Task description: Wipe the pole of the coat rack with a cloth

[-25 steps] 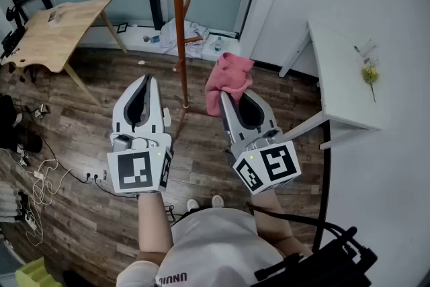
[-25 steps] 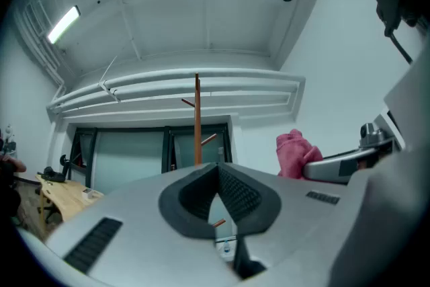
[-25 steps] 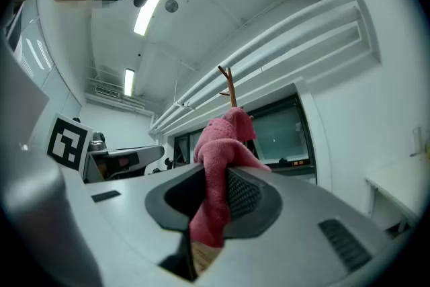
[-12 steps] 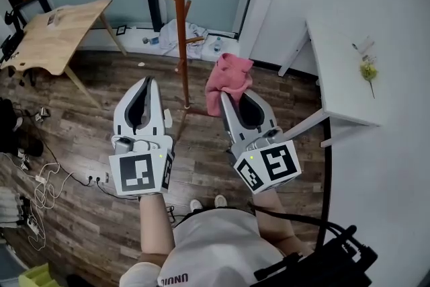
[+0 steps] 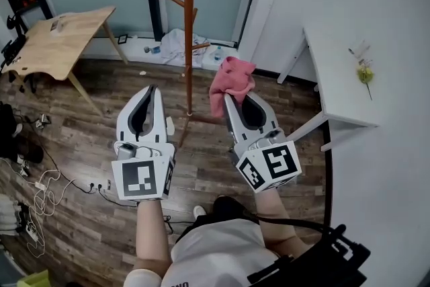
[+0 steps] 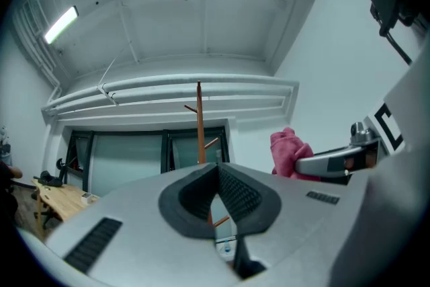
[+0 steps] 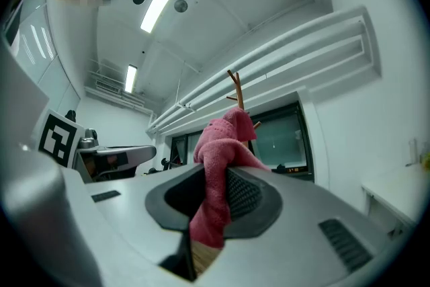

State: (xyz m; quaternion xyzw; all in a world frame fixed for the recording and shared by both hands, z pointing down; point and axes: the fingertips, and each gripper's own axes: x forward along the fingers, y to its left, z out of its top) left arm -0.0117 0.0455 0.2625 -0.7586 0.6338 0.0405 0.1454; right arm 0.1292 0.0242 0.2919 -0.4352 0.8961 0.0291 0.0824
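Jaws of right gripper (image 5: 240, 99) still clamp cloth (image 5: 229, 79), left gripper's (image 5: 151, 89) together; pole (image 5: 189, 30) nearer.

Bright ceiling strip-lights, fisheye-warped edges

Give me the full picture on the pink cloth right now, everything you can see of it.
The pink cloth looks like soft terry or microfibre, crumpled into a loose bunch. The right gripper is shut on it: its middle is pinched between the jaws, most of it bulges out past the tips, and a short tail hangs behind them. It is held in the air above the wood floor, to the right of the coat rack pole and apart from it. Nothing else touches it.
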